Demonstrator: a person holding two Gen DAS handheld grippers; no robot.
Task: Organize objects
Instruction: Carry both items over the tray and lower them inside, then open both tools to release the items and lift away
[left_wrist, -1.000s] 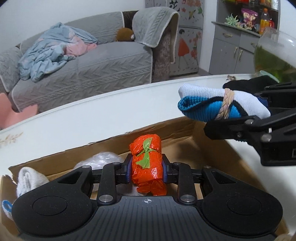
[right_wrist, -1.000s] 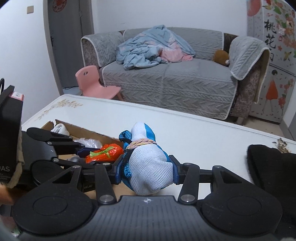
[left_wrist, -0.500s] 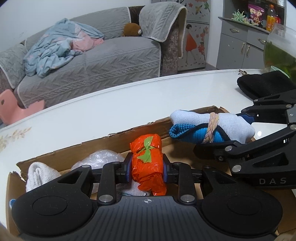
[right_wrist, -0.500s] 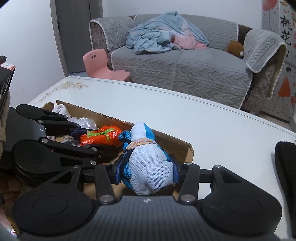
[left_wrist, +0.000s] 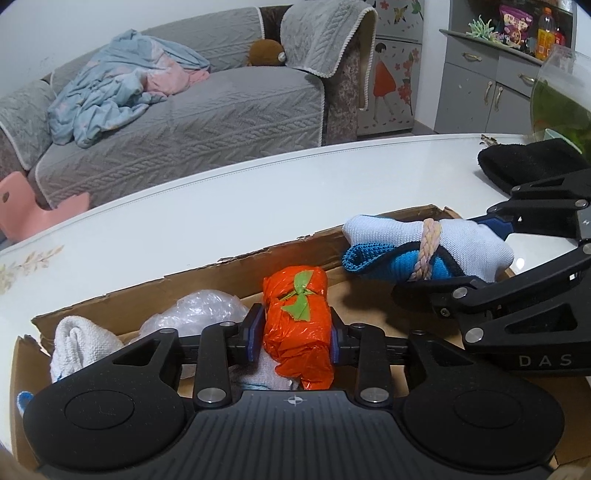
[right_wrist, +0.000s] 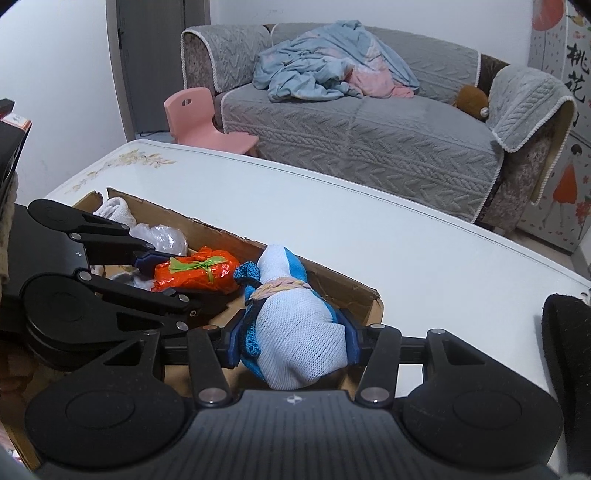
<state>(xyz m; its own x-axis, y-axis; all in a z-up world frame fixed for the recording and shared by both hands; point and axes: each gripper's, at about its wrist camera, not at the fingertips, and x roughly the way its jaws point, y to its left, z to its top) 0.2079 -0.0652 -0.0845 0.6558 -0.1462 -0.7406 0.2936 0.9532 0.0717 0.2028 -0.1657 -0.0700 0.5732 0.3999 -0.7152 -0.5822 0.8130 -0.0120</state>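
Box (left_wrist: 229, 266) of torn cardboard sits on the white tabletop (left_wrist: 221, 206), toward its near-left corner; both bundles are over it. Left tongs (left_wrist: 293, 334) hold the orange pack (left_wrist: 295, 325) between the pads, long axis running fwd along the fingers, low in the box's middle over pale cloth; jaws are opening, pack not yet dropped clear, pads look to be just touching its sides. Right tongs (right_wrist: 291, 341) pinch the sock roll (right_wrist: 291, 332) at its thick end, jaws easing apart, pads on the fabric. Roll's long axis points along the fingers, tip toward the box's far wall, body over the box's right end near the torn corner. Roll lies just right of the pack, apart. Judgement: next is release, both already above free floor.

Pack: crinkled orange plastic, tied w/ green strip. Roll: white/blue knit, bound by a pale braided cord. Also in box, left end: white cloth (left_wrist: 79, 343), clear plastic wad (left_wrist: 195, 314).
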